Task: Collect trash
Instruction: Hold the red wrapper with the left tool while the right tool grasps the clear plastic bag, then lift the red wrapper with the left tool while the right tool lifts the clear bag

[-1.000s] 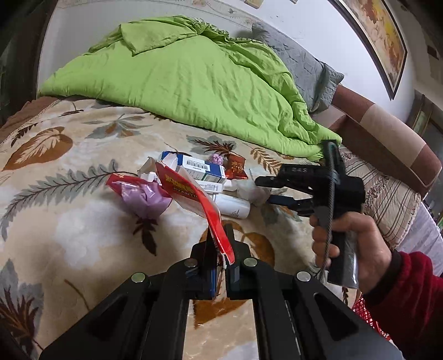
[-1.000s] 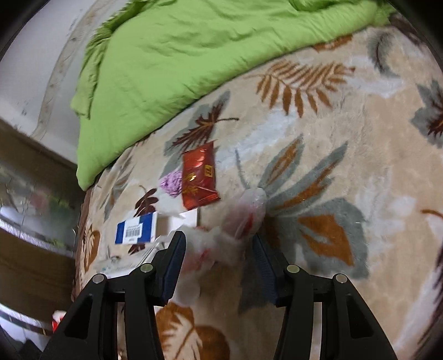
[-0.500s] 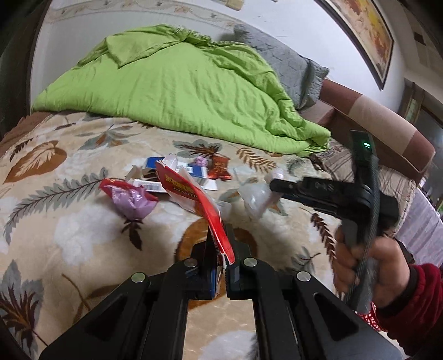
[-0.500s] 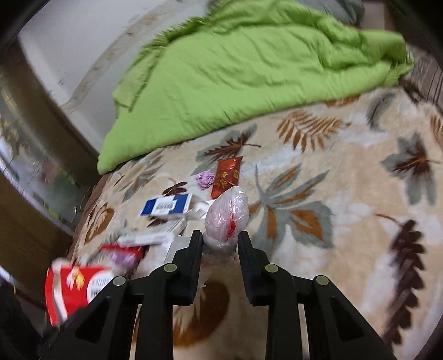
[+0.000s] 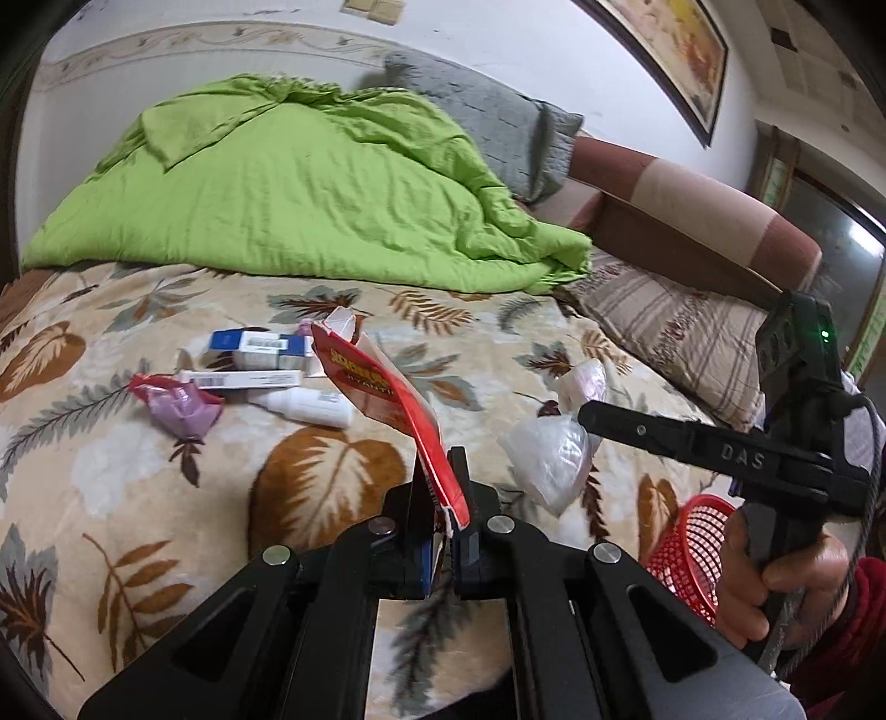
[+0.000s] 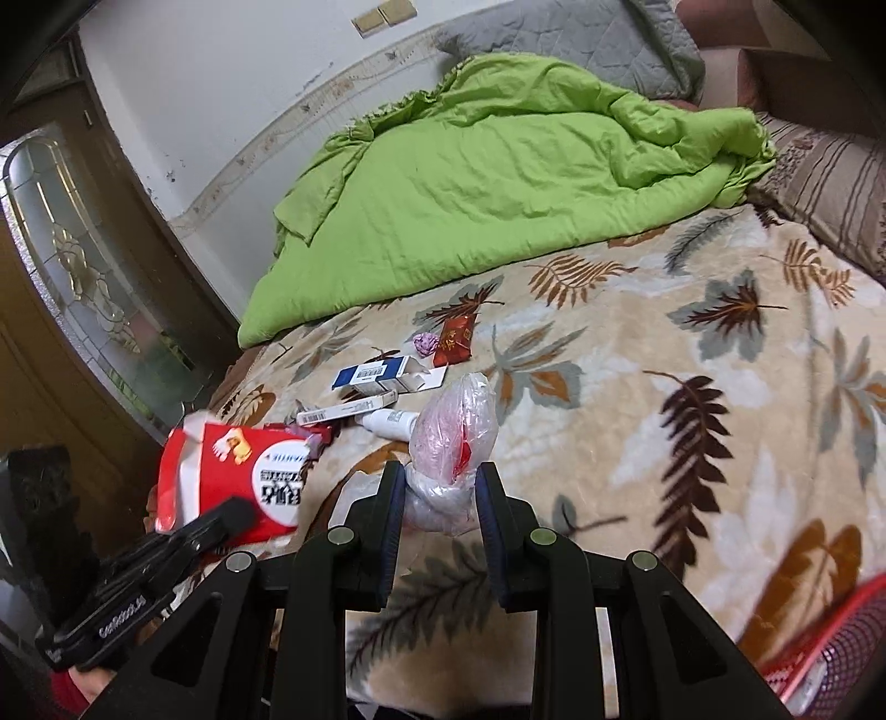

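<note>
Only the right wrist view shows the red foil wrapper (image 6: 455, 342) (beyond the boxes); the left shows the red mesh basket (image 5: 689, 548). The left gripper (image 5: 440, 501) pinches a flat red packet (image 5: 382, 393) tightly; the right gripper (image 6: 437, 495) clamps a crinkled clear plastic bag (image 6: 451, 426) above the leaf-print blanket (image 6: 692, 421).

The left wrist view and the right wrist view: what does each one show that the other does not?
Only the left wrist view shows the framed picture and the hand holding the right gripper. Only the right wrist view shows the glass door and the red candy wrapper. Both show the left gripper shut on the red packet, the clear bag in the right gripper, the green quilt and the red basket.
</note>
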Tool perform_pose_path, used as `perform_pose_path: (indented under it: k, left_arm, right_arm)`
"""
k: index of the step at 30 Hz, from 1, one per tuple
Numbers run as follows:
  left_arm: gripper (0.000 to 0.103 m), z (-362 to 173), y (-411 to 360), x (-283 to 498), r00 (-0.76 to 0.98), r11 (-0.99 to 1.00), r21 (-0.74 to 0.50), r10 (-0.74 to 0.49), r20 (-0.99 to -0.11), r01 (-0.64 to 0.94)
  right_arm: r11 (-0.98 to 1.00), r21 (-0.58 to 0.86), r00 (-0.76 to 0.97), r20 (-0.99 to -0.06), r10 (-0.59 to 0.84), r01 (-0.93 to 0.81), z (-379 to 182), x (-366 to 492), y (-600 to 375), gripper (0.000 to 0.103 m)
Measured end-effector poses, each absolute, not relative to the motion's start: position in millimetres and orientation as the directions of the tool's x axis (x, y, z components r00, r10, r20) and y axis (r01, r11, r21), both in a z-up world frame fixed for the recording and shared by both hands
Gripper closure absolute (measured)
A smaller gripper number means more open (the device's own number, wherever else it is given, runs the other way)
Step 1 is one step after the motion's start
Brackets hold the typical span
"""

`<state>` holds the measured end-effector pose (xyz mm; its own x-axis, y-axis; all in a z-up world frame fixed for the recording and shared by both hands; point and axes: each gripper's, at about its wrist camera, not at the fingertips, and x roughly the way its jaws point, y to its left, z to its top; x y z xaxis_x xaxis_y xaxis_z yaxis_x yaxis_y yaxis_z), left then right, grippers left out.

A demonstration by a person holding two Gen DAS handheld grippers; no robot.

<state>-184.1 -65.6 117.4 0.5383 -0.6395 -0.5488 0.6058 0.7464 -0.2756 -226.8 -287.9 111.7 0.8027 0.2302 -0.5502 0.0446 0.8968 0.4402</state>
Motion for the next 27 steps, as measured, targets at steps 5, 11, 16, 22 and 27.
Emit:
perform_pose_path:
  k: [5, 11, 16, 22, 27]
  left_arm:
    - [0.099, 118.1, -75.3, -193.8, 0.520, 0.733, -0.268, -0.647, -0.558, 0.625]
    - [0.099, 118.8, -80.1, -201.1, 0.512, 0.727, -0.256, -0.648, -0.564, 0.638]
    - [0.099, 117.7, -83.2, -204.4, 0.511, 0.730, -0.245, -0.639, -0.575, 0.637]
    - [0.099, 117.9, -84.2, -207.5, 0.528, 0.745, -0.223, -0.619, -0.582, 0.629]
    - [0.099, 118.4, -81.6, -208.1, 0.547, 0.759, -0.205, -0.602, -0.582, 0.618]
  right_arm:
    - [0.900, 0.433, 0.803, -0.550, 0.231, 0.037, 109.7, -250.1, -283.5, 0.075]
    - [0.912, 0.407, 0.808, -0.553, 0.205, 0.047, 107.7, -264.7, -283.8, 0.075]
    - [0.909, 0.413, 0.807, -0.552, 0.210, 0.046, 106.9, -268.9, -285.1, 0.075]
    - [0.910, 0.412, 0.808, -0.550, 0.210, 0.044, 107.4, -271.0, -283.5, 0.075]
    - [0.907, 0.418, 0.805, -0.553, 0.215, 0.045, 108.3, -272.0, -281.1, 0.075]
